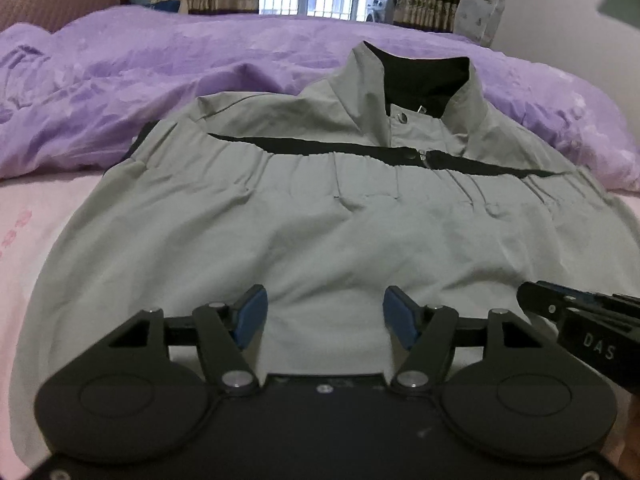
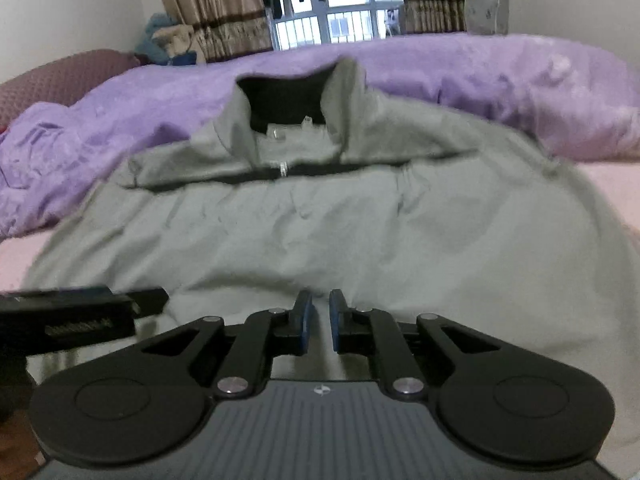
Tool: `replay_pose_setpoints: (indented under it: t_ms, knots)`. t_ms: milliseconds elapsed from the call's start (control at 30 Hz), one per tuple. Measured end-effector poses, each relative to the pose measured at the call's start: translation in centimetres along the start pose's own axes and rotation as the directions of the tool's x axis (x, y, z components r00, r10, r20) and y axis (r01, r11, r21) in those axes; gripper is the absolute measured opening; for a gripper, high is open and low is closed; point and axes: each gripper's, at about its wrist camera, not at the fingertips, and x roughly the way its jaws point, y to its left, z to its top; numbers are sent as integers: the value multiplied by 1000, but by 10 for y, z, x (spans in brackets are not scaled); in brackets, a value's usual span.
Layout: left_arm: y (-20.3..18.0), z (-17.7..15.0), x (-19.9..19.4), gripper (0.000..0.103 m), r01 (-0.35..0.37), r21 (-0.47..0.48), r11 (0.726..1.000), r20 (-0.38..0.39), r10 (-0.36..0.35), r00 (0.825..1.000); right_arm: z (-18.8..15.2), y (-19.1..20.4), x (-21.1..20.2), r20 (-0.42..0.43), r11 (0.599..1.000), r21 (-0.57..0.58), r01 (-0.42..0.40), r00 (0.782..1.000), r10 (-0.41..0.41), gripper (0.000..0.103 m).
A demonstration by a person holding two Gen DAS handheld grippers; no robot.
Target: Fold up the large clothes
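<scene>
Your 2 grippers hover over the near edge of the folded grey fabric jacket (image 1: 320,224).

It lies collar-away on the pink bedsheet (image 1: 24,240). Your left gripper (image 1: 324,316) stands spread and empty; your right gripper (image 2: 321,316) is nearly pressed together, pinching nothing.

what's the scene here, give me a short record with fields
garment: grey jacket, bottom part folded up over the chest, collar at the far end
surface: bed with pink sheet, purple duvet behind
left tool: open, nothing between the pads, over the near fold
right tool: nearly shut, small gap, whether it pinches cloth cannot be told
background: window with curtains
</scene>
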Motion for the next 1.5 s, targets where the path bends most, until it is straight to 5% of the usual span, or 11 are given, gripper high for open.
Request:
replay_pose_setpoints:
  t_ms: [200,367,500,667,800,900,1033,1300,1400,1500]
  knots:
    - [5,-3,-4,67,18,-17,1000,26,-17,1000,-2,-5,-5,4,1000,20,-21,1000,21,11]
    - [28,-22,-48,67,4,-83,997,58,1,998,-10,2,-45,3,998,44,-37,999,37,15]
    - [67,-52,-91,67,0,-232,973,61,15,998,-35,21,-77,38,995,25,-98,995,97,15]
    - [113,-90,-137,68,-18,-417,909,89,60,994,-56,47,-83,22,995,-24,-99,995,100,15]
    - [138,-107,-146,69,76,-555,828,104,-22,994,-64,50,-72,3,997,-30,-65,998,65,15]
    - [143,-114,-141,69,113,-610,784,105,-61,993,-65,50,-69,2,997,-38,-65,998,65,15]
    - [152,-123,-125,68,159,-709,688,99,-126,987,-66,50,-70,-1,997,-39,-68,998,68,15]
    - [163,-130,-115,70,254,-767,589,215,-136,967,-68,47,-70,9,996,-27,-86,996,86,15]
    - [164,-124,-110,72,260,-765,589,233,-124,965,-68,46,-71,9,995,-23,-93,996,94,15]
    - [160,-113,-100,75,252,-729,637,255,-89,963,-67,45,-71,8,995,-20,-100,995,101,15]
